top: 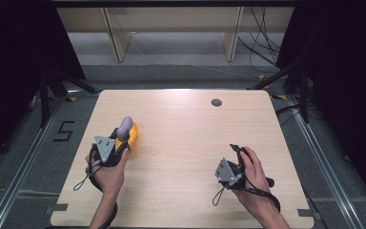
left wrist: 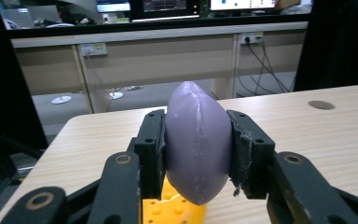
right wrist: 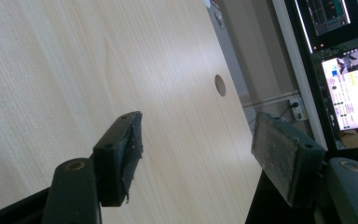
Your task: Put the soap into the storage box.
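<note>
A smooth purple egg-shaped piece (left wrist: 198,144) stands upright between the pads of my left gripper (left wrist: 197,151), which is shut on it. Just below it lies a yellow block (left wrist: 172,210) with small holes. In the high view the purple piece (top: 125,125) rises above the yellow object (top: 132,135) at the table's left, with my left gripper (top: 122,139) behind it. My right gripper (top: 236,150) hovers over the right part of the table, rolled sideways. Its jaws stand wide apart with nothing between them (right wrist: 196,154).
The light wooden table (top: 186,143) has a round cable hole (top: 216,102) near its far edge. Wooden shelf legs and cables stand beyond the table. Monitors (right wrist: 349,70) show past the table's edge in the right gripper view.
</note>
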The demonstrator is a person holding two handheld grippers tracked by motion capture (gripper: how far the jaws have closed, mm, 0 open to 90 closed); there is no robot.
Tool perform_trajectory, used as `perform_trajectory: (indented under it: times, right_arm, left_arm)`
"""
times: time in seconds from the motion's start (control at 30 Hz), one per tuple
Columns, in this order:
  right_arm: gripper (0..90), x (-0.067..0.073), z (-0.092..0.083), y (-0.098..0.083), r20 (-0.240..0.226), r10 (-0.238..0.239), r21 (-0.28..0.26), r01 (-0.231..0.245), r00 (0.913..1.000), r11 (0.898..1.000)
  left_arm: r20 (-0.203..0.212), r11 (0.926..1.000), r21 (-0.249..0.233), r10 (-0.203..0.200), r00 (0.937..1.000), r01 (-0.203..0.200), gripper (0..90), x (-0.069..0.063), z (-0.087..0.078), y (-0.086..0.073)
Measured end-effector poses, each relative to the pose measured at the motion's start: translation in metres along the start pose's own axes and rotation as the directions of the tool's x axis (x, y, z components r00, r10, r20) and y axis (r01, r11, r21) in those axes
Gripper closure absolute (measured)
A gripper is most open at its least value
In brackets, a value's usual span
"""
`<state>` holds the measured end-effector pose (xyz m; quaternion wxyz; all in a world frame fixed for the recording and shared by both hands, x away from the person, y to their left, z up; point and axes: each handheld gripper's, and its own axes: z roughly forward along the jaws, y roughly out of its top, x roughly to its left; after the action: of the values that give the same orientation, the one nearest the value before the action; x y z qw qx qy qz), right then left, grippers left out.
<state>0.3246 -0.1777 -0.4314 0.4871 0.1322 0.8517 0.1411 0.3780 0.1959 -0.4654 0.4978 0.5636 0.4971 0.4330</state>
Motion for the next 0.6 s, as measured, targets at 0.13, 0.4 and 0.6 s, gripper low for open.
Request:
perform_trajectory:
  times: [0.13, 0.4, 0.6]
  right_arm:
    - [34.2, 0.001, 0.001, 0.001, -0.004, 0.006, -0.009, -0.006, 1.0000, 1.000]
    - [34.2, 0.002, 0.001, 0.001, -0.005, 0.026, -0.003, -0.026, 0.9996, 1.000]
    - [34.2, 0.001, 0.002, 0.001, -0.008, 0.001, -0.010, -0.001, 1.0000, 1.000]
  left_arm:
    - [-0.029, 1.0000, 0.001, 0.008, 0.9995, -0.008, 59.0, 0.003, 0.004, -0.003]
    - [-0.048, 0.9995, 0.032, 0.008, 0.9988, -0.006, 59.0, 0.008, 0.019, -0.018]
    - [-0.057, 0.9981, 0.057, 0.028, 0.9979, -0.025, 59.0, 0.010, 0.027, -0.026]
